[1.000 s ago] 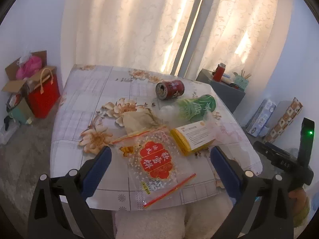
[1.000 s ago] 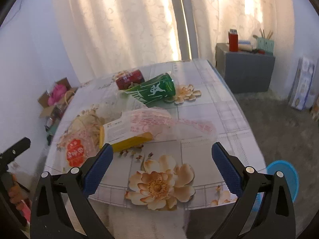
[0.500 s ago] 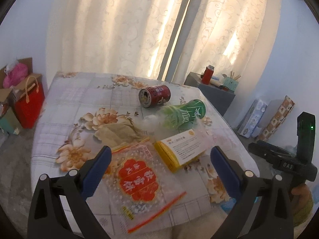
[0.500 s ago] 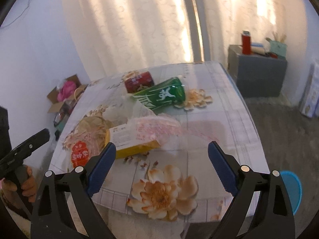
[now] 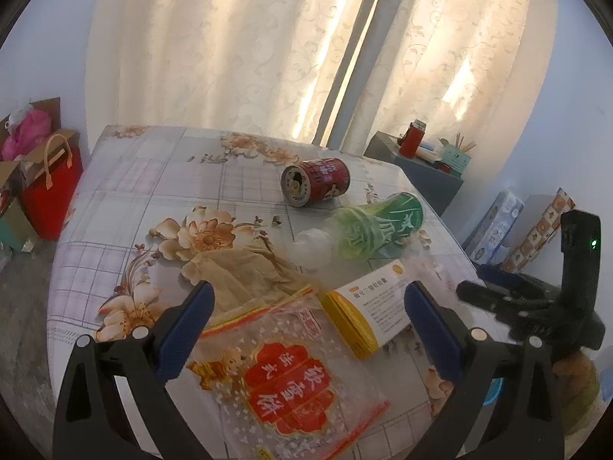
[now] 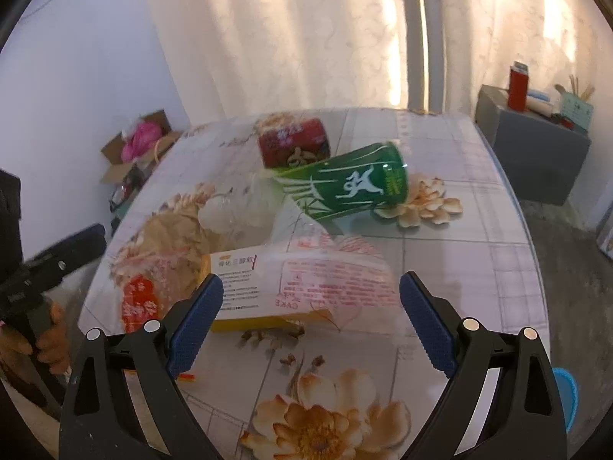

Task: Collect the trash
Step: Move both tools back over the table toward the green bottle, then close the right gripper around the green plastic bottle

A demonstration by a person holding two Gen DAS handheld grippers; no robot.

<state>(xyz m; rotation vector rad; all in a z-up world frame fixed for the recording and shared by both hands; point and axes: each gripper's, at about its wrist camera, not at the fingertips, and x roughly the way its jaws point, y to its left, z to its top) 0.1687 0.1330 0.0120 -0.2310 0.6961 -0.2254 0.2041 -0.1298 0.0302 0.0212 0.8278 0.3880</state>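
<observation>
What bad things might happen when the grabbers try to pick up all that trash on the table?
The red can and green cup lie on their sides, so a nudge might roll them off the table, the cup being nearest the edge. The clear bag lies over the yellow box, so the open right gripper might grab only slippery plastic. The snack bag lies flat, so the open left gripper may slide off it.

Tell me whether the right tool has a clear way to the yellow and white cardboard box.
Probably yes. The right tool is open and the yellow and white cardboard box lies just ahead, though a clear printed plastic wrapper drapes over its right end.
</observation>
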